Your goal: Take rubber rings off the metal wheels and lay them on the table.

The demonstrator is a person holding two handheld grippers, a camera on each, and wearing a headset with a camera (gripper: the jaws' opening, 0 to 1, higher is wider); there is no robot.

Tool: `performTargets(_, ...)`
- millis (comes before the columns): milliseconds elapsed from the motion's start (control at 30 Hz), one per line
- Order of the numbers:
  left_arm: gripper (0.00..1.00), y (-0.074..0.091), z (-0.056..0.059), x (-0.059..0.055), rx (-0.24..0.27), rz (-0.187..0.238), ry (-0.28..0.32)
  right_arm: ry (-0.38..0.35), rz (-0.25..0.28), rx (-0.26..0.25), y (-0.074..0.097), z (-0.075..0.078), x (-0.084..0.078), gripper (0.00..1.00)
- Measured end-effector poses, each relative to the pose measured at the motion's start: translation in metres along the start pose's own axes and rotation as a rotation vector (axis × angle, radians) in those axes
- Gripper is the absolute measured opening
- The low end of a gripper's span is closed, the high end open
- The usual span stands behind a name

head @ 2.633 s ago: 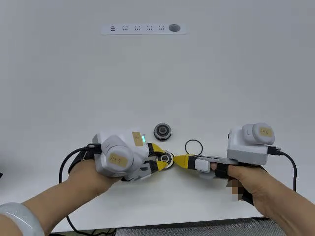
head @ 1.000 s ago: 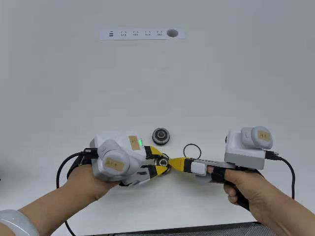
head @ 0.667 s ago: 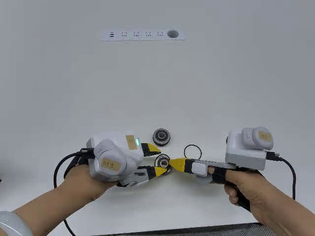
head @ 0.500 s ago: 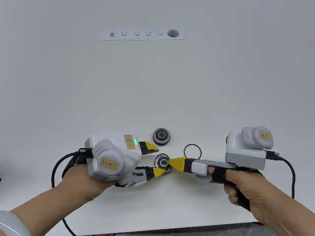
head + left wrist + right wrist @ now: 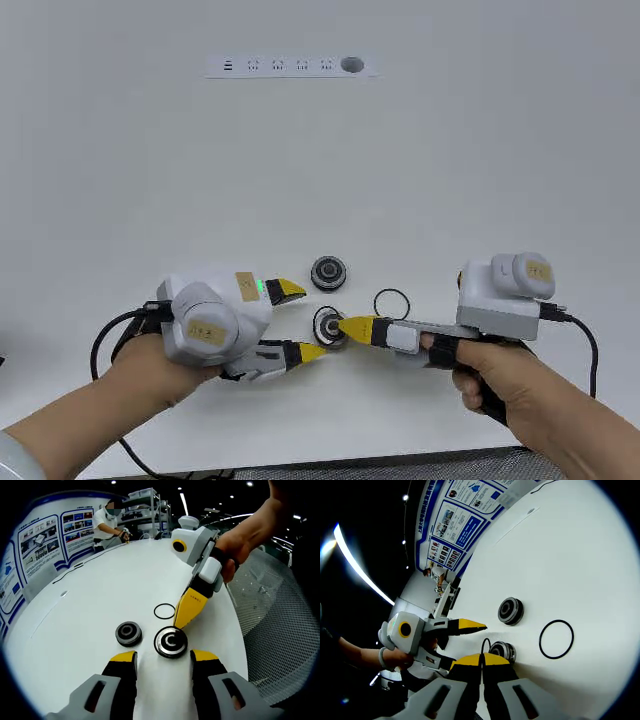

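Observation:
A metal wheel [image 5: 328,326] lies flat on the white table [image 5: 320,180], still wearing its black rubber ring. My left gripper [image 5: 300,320] is open, one yellow jaw on each side of the wheel [image 5: 170,641] and both clear of it. My right gripper [image 5: 345,325] comes in from the right, shut at the wheel's rim. In the right gripper view, a thin black loop of the rubber ring [image 5: 484,643] rises from between its closed tips [image 5: 481,656]. A second ringed wheel [image 5: 328,271] sits just behind. One loose rubber ring [image 5: 392,303] lies flat to the right.
A white power strip [image 5: 292,66] lies at the far side of the table. Cables trail from both grippers toward the near table edge [image 5: 330,462]. In the left gripper view, a person [image 5: 107,520] stands at the far end of the table.
My left gripper has opened, let go of the wheel and drawn back to the left. The wheel now lies on the table. My right gripper stays shut at its rim.

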State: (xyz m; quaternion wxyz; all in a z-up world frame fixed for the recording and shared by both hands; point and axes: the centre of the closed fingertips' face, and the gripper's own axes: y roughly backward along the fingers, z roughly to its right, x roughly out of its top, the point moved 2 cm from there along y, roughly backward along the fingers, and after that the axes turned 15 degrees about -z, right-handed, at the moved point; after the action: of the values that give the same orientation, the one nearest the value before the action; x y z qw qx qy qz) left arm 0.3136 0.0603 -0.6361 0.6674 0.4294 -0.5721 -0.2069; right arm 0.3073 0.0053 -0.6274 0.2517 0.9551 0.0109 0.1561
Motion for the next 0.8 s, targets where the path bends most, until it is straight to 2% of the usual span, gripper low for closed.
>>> performTargets(300, 0.50, 0.001, -0.005, -0.006, 0.016, 0.001, 0.014, 0.001, 0.007, 0.015, 0.001, -0.005, 0.001, 0.02)
performTargets(500, 0.52, 0.003, -0.008, -0.012, 0.023, -0.002, 0.029, -0.009, 0.044, 0.032, 0.010, -0.008, 0.007, 0.02)
performTargets(800, 0.54, 0.006, -0.011, -0.016, 0.036, 0.005, 0.059, -0.042, 0.119, 0.007, 0.032, 0.005, 0.018, 0.02)
